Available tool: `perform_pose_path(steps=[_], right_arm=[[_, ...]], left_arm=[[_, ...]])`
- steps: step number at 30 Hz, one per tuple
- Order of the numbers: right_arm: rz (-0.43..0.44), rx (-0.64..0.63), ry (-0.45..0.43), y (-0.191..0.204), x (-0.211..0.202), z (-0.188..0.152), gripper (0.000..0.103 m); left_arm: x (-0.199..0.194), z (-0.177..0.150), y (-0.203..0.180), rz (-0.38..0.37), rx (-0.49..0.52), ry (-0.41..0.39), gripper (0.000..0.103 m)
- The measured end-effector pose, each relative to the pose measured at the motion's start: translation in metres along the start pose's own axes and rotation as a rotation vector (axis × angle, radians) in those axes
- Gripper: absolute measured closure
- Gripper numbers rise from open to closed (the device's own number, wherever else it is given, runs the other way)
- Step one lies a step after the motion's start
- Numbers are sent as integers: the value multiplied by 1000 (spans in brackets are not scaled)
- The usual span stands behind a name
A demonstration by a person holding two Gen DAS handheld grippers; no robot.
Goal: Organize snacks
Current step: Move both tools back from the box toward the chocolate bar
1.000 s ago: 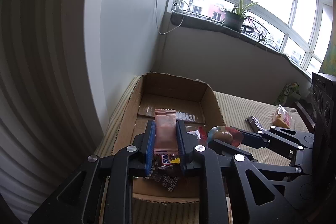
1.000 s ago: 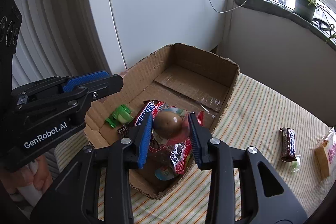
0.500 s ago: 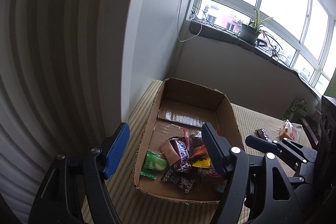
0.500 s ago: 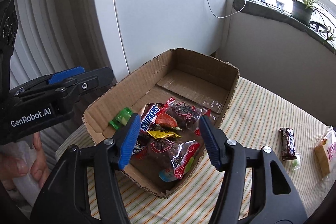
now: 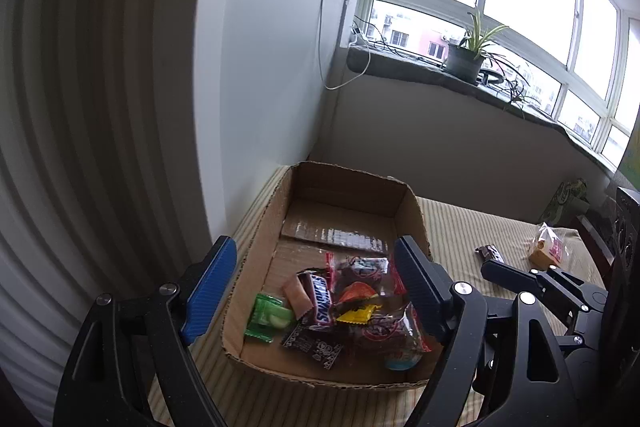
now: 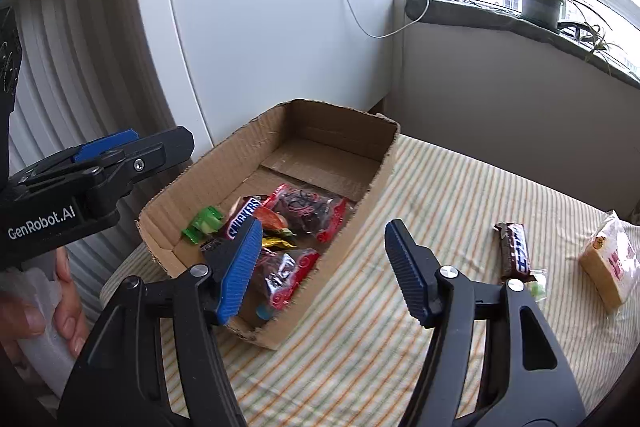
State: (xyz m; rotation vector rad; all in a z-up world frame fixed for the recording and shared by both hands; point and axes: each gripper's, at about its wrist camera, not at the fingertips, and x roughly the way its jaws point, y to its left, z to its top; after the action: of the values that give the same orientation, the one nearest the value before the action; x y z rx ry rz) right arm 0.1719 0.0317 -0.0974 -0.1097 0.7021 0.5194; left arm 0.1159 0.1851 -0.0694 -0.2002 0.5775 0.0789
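Note:
A cardboard box [image 5: 412, 219] [image 6: 372, 187] stands on the striped cloth by the wall. In it lie several snacks: a Snickers bar [image 5: 320, 301] [image 6: 244, 213], a green candy [image 5: 267, 317] [image 6: 204, 223], a pink wafer pack [image 5: 297, 298] and red-edged packets [image 6: 304, 207]. My left gripper [image 5: 316, 291] is open and empty above the box's near end. My right gripper [image 6: 328, 267] is open and empty over the box's right wall. A chocolate bar [image 6: 514, 249] [image 5: 490, 253] and a clear-wrapped cake [image 6: 610, 263] [image 5: 546, 251] lie on the cloth to the right.
A white wall panel [image 6: 272, 19] stands behind the box. A window sill with a potted plant [image 5: 466, 59] runs along the back. A dark speaker [image 5: 626, 227] stands at the far right. A small green candy [image 6: 538, 285] lies beside the chocolate bar.
Both grippers opened and dropped their snacks into the box: the left let go of the pink wafer pack, the right a round candy. Both have since pulled back and up.

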Motion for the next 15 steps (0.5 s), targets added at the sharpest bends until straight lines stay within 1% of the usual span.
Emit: perform_pose_path(steps=[1,7,10,13,15], right_arm=[[-13,12,-5,-10,-4,-3,31],[-111,99,-17,-81,-35,-25,30],[-164,150,-16,-118,-52,-38,30],[-217,192,-9,-151,-68,-52,30],[-238,216,-4,-168,-75,-60,30]], left_arm=[[3,0,-8,-6,10,5,19],[19,-2,-71,-40,103,50,18],[27,-4,-107,-58,150,64,14],[32,-8,-137,-100,185,78,14],[34,-10,-153,-103,201,80,14]])
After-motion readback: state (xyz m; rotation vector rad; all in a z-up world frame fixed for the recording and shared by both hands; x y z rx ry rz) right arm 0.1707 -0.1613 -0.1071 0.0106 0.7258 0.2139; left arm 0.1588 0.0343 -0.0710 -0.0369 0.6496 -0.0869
